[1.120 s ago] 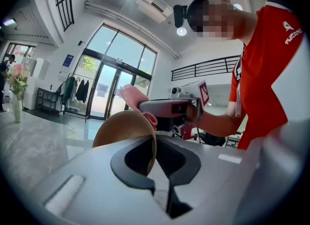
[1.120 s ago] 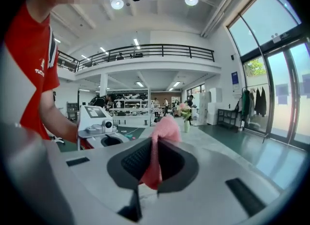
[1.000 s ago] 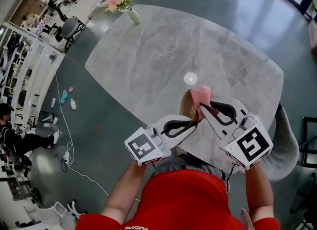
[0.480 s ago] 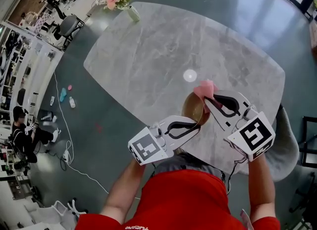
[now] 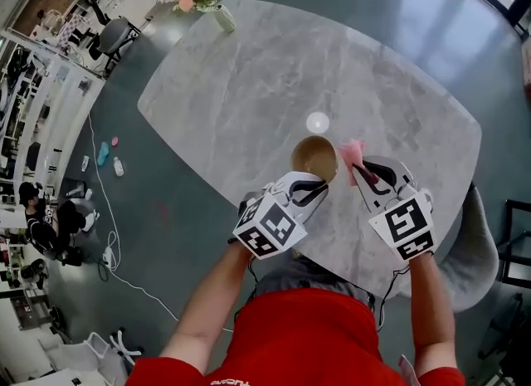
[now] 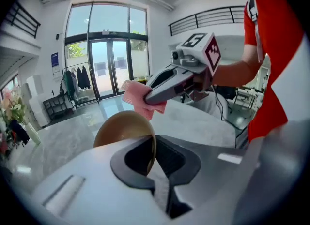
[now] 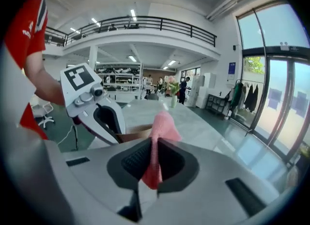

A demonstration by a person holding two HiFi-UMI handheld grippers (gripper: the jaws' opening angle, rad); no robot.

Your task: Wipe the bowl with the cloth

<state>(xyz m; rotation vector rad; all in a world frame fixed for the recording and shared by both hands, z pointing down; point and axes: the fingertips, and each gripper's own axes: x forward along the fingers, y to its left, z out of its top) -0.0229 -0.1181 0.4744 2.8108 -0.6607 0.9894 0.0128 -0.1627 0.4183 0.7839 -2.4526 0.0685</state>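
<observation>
A tan bowl [image 5: 314, 157] sits low over the grey marble table [image 5: 249, 85] with its opening up; I cannot tell if it touches the top. My left gripper [image 5: 320, 185] is shut on its near rim. In the left gripper view that rim [image 6: 151, 144] runs between the jaws of the left gripper [image 6: 152, 163]. My right gripper [image 5: 359, 166] is shut on a pink cloth [image 5: 352, 151], just right of the bowl and apart from it. In the right gripper view the cloth [image 7: 162, 125] stands up from the jaws of the right gripper [image 7: 155, 163], with the bowl [image 7: 133, 133] behind.
A vase of pink flowers [image 5: 217, 16] stands at the table's far left corner. A grey chair [image 5: 477, 247] is tucked in at the right edge. Cables and small items [image 5: 108, 156] lie on the floor to the left.
Both grippers have gone forward and down toward the table. The bowl has turned from on edge to opening up. The cloth has come off the bowl's rim and is now beside it.
</observation>
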